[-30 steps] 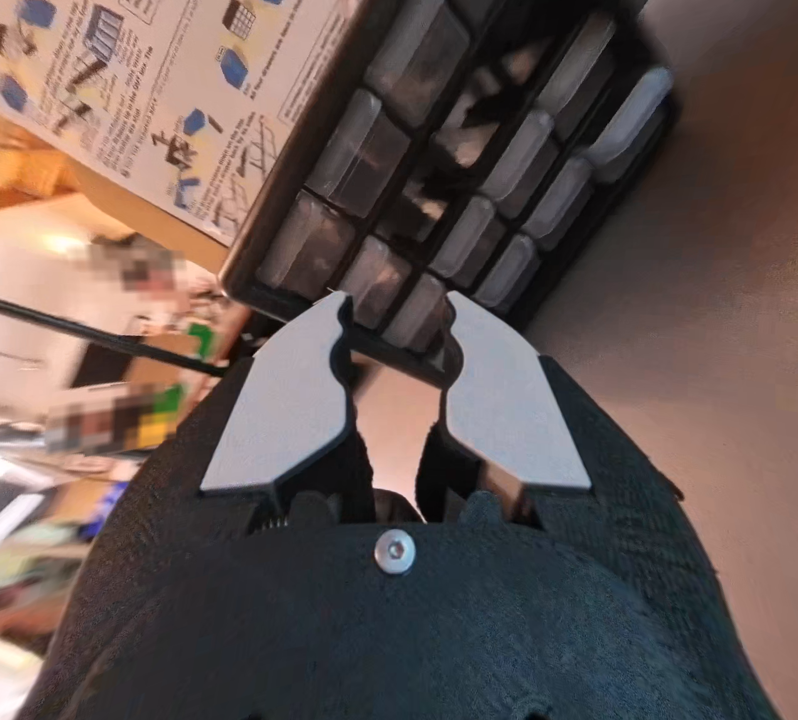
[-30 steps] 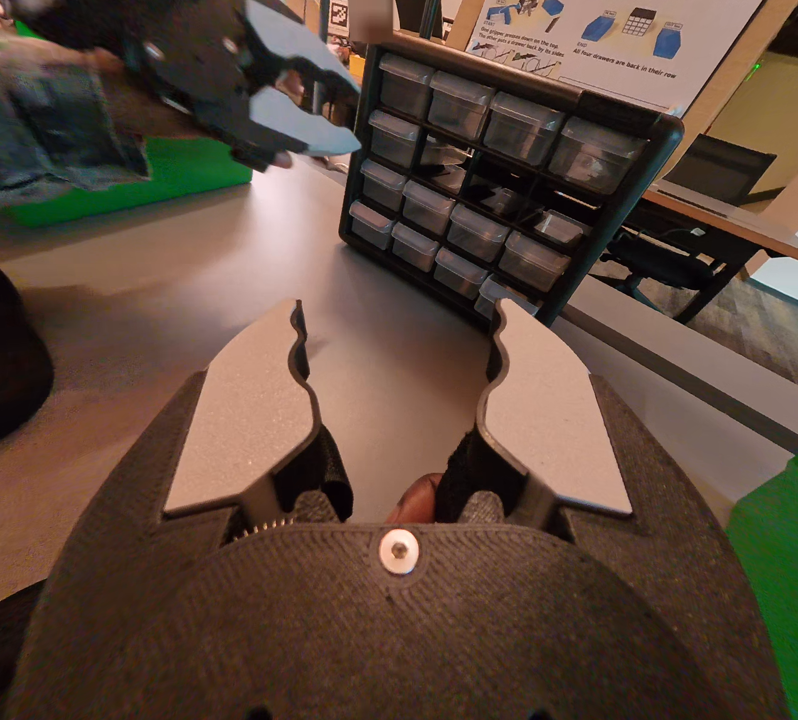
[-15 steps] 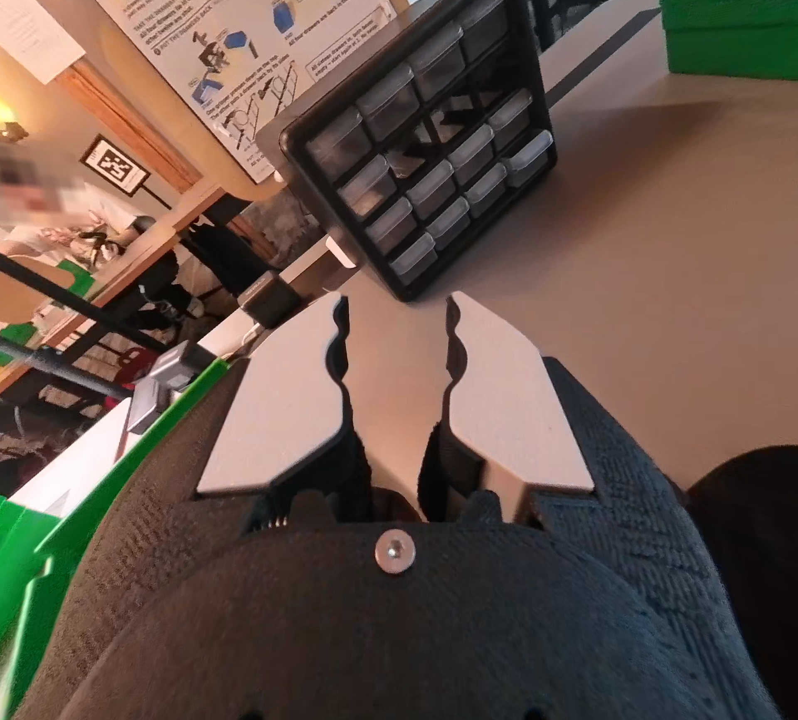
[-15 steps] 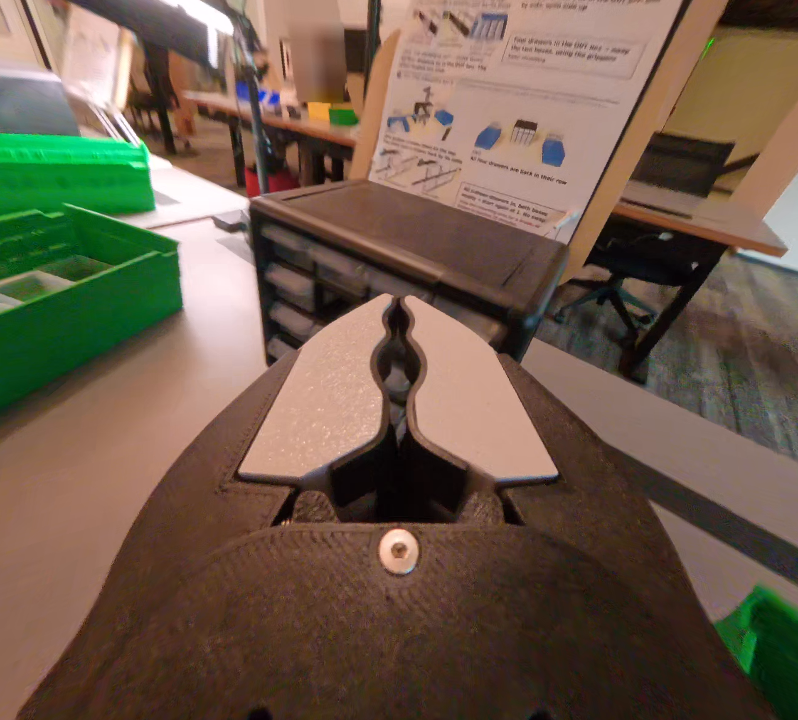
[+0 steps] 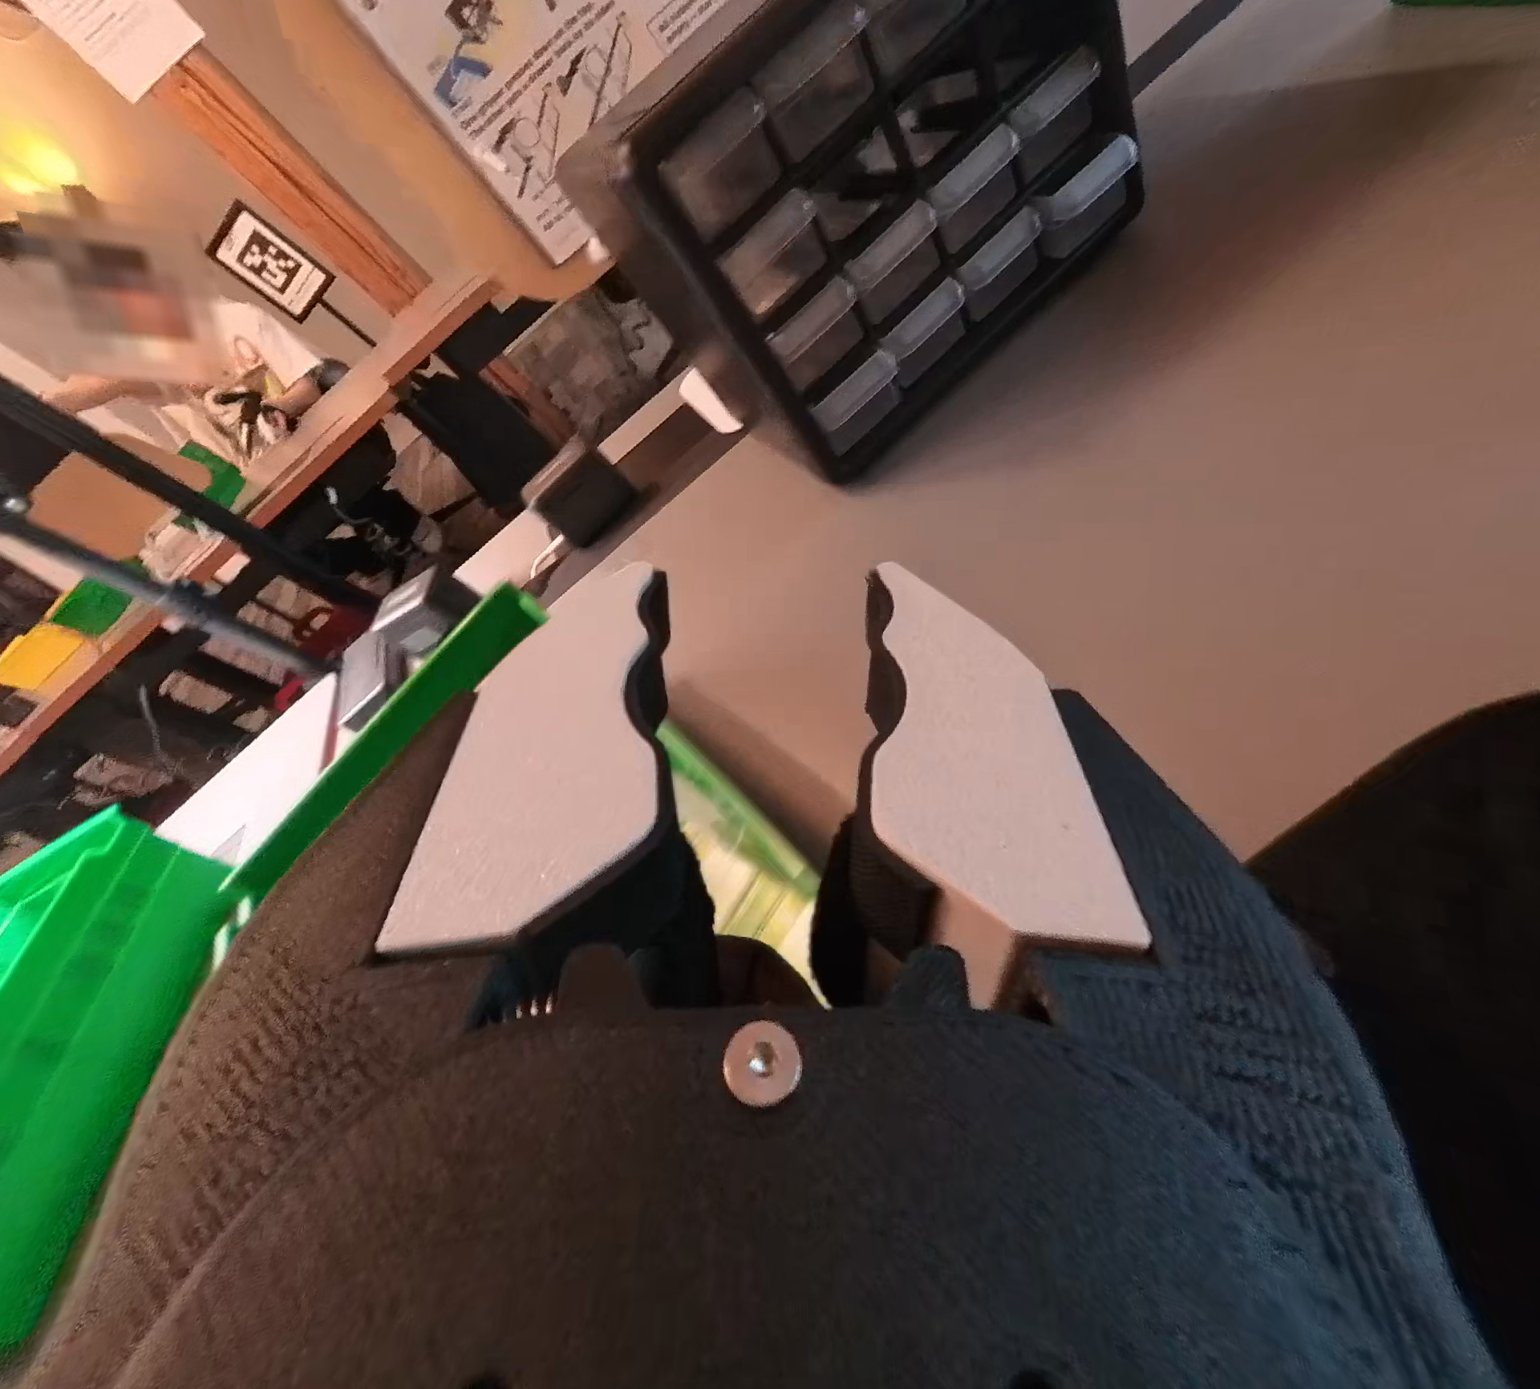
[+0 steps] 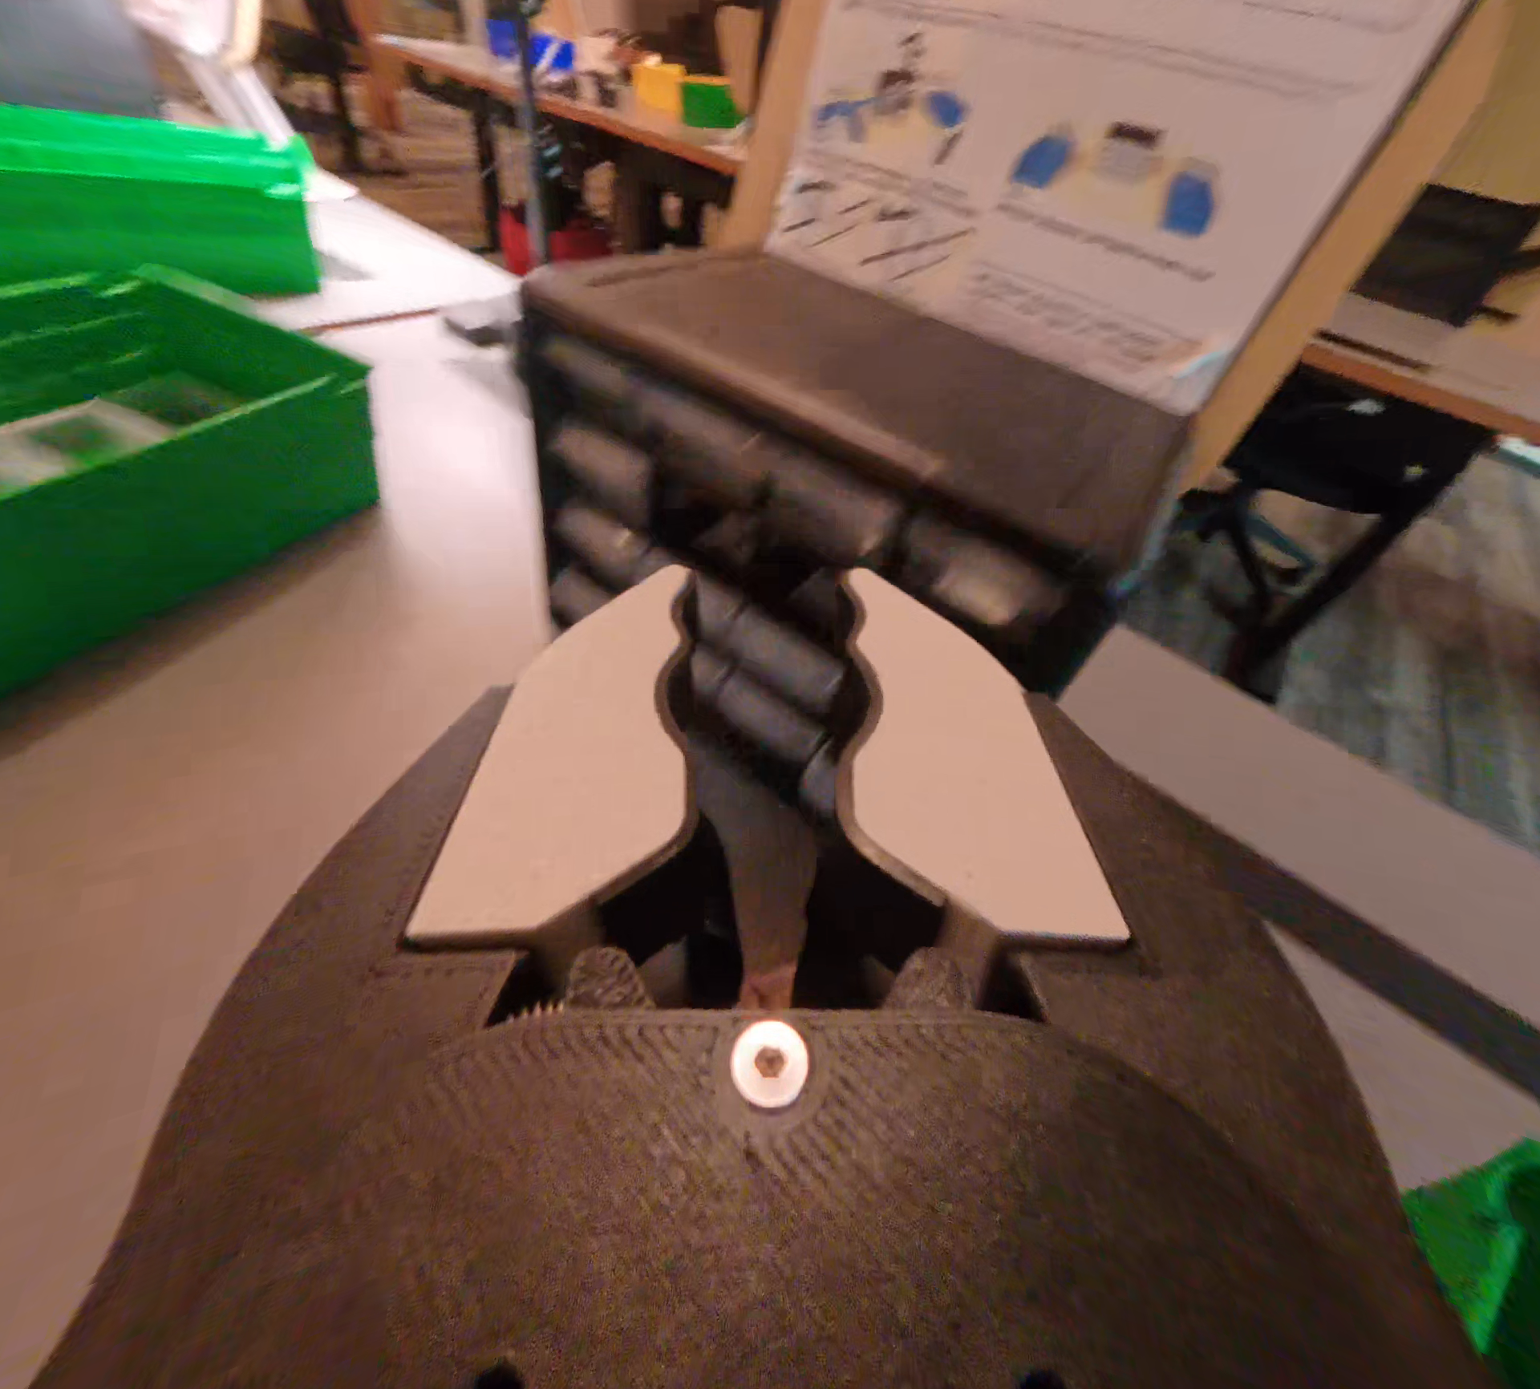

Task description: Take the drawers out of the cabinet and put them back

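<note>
1. Cabinet (image 5: 900, 182): black, small clear drawers in a grid, standing on the tan table (image 5: 1167, 516) in front of a leaning instruction poster (image 6: 1083, 99). In the left wrist view a few slots in the middle rows look dark and empty, so some drawers seem to be out already.
2. Left gripper (image 5: 765, 591): jaws spread, nothing between them, well apart from the cabinet and hanging over the rim of a green bin (image 5: 467, 666). Probably there because the bin is where drawers get dropped or picked up.
3. Right gripper (image 6: 771, 587): jaws parted with a narrow gap, empty, lined up with the cabinet front (image 6: 750, 516) from above, near it. No contact visible; frame is blurred. Likely aiming at a drawer.
4. Second green bin (image 6: 208, 449) sits left of the cabinet in the right wrist view, with pale things inside, possibly removed drawers; too blurred to tell.
5. Step guess: mid-task, right gripper closing in on the cabinet, left idle at the bin.
6. Risk: the light cabinet may slide if a drawer is pulled one-handed.
</note>
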